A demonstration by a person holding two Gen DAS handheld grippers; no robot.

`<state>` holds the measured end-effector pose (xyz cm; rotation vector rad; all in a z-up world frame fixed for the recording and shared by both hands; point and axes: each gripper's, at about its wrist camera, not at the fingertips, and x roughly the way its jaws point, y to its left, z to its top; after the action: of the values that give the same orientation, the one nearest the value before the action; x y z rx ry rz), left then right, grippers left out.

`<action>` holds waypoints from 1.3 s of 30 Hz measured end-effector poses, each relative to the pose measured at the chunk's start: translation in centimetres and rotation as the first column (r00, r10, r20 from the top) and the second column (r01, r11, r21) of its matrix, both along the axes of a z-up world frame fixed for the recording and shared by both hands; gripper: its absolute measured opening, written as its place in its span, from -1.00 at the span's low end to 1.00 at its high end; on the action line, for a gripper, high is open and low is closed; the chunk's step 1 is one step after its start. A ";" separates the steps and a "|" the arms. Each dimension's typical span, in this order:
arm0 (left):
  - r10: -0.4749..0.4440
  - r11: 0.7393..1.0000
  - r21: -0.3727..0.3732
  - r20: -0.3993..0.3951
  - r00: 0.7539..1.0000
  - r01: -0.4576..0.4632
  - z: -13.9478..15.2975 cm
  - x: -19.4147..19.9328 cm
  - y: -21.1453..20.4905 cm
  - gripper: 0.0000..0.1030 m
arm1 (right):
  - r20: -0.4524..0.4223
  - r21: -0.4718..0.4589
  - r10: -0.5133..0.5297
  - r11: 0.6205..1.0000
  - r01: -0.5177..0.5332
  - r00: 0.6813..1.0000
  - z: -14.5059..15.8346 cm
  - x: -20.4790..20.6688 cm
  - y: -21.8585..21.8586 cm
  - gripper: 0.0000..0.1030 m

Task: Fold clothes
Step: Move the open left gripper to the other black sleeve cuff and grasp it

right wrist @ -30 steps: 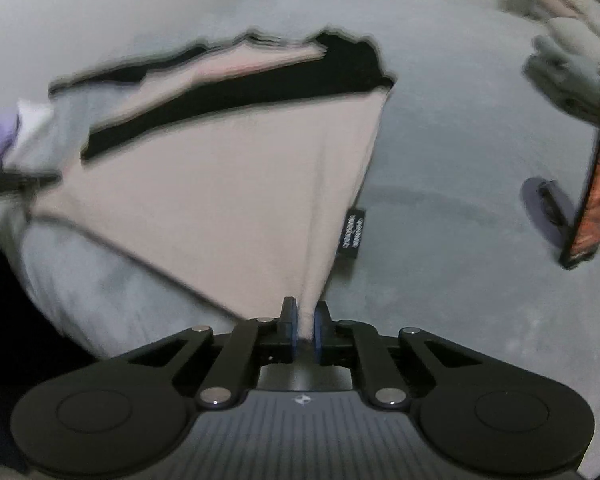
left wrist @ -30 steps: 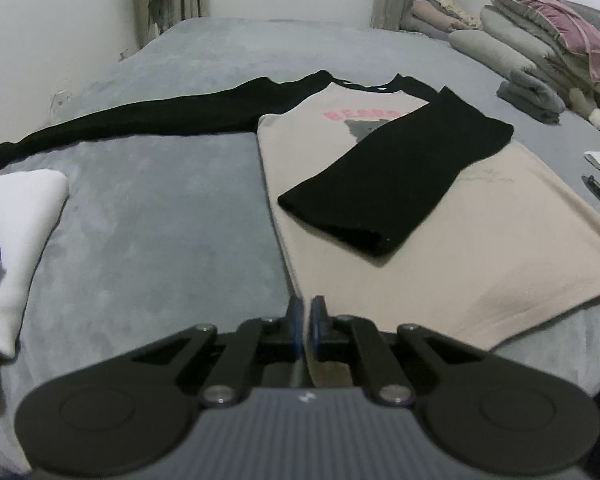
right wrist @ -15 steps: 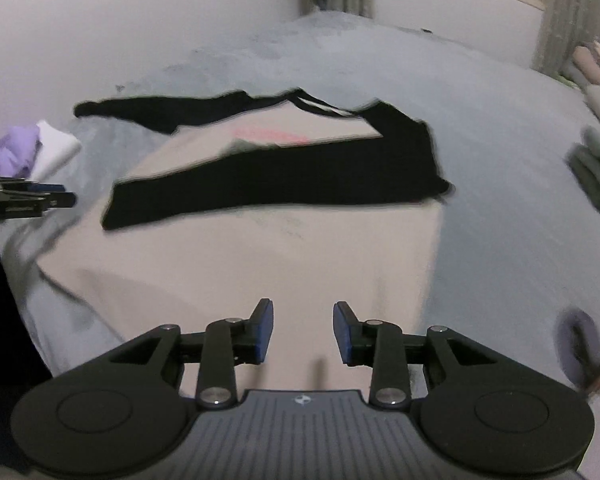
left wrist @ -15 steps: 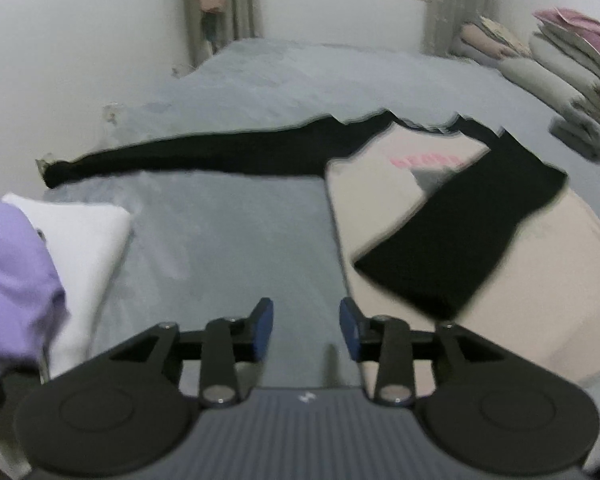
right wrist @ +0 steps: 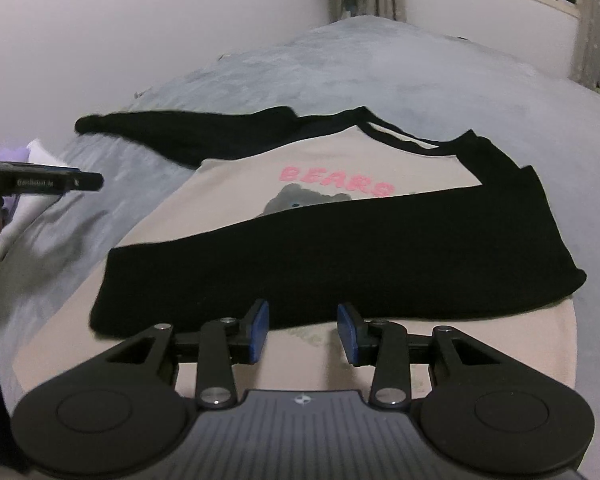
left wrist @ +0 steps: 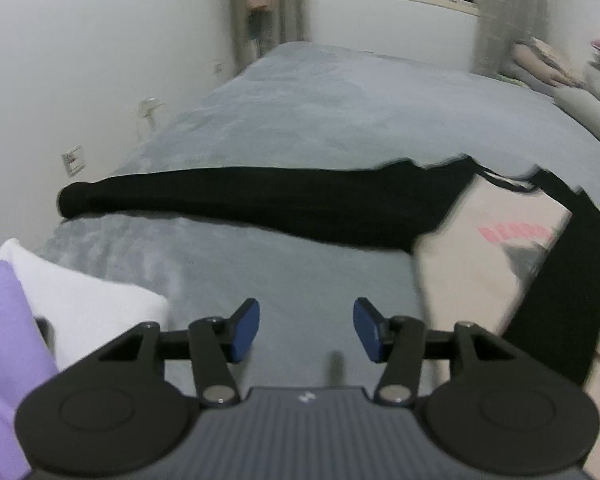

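Both claws, left (left wrist: 305, 330) and right (right wrist: 302, 333), are opening with nothing between them. My shirt (right wrist: 228, 184) lies on the bed (left wrist: 340, 120); I should pinch the outstretched sleeve (left wrist: 228, 196) near its cuff and fold it across flat.

Each tool, the left tool (left wrist: 306, 330) and the right tool (right wrist: 303, 330), is matte black with a ribbed grey body bearing a small white mark, two round discs, silver pivot screws on angled linkages, and blue pads (left wrist: 244, 330) inside its fingers
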<state>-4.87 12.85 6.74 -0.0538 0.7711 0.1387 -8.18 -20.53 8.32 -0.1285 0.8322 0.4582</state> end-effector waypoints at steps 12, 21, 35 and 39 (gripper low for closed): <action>0.397 0.902 -0.186 -0.004 0.918 -0.391 1.9 7.8 12.6 0.08 | 0.005 0.022 -0.082 0.996 0.082 0.997 -1.5 1.5 -2.0 -0.26; 0.375 0.920 -0.122 -0.006 0.927 -0.373 3.3 9.7 17.4 0.89 | 0.037 0.019 -0.102 0.995 0.101 0.994 -1.9 1.4 -1.4 0.02; 0.535 0.757 -0.333 -0.177 0.826 -0.562 -0.6 11.3 26.9 0.99 | 0.099 0.018 -0.118 0.993 0.117 0.988 -2.3 0.7 -0.9 0.16; 0.547 0.713 -0.386 -0.216 0.809 -0.585 -1.8 12.1 28.1 0.99 | 0.111 0.031 -0.122 0.992 0.120 0.986 -2.3 0.7 -0.7 0.16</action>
<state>7.18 40.92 4.99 -0.7313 0.8419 0.5612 -7.51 -21.22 6.04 -0.0805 0.7187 0.3431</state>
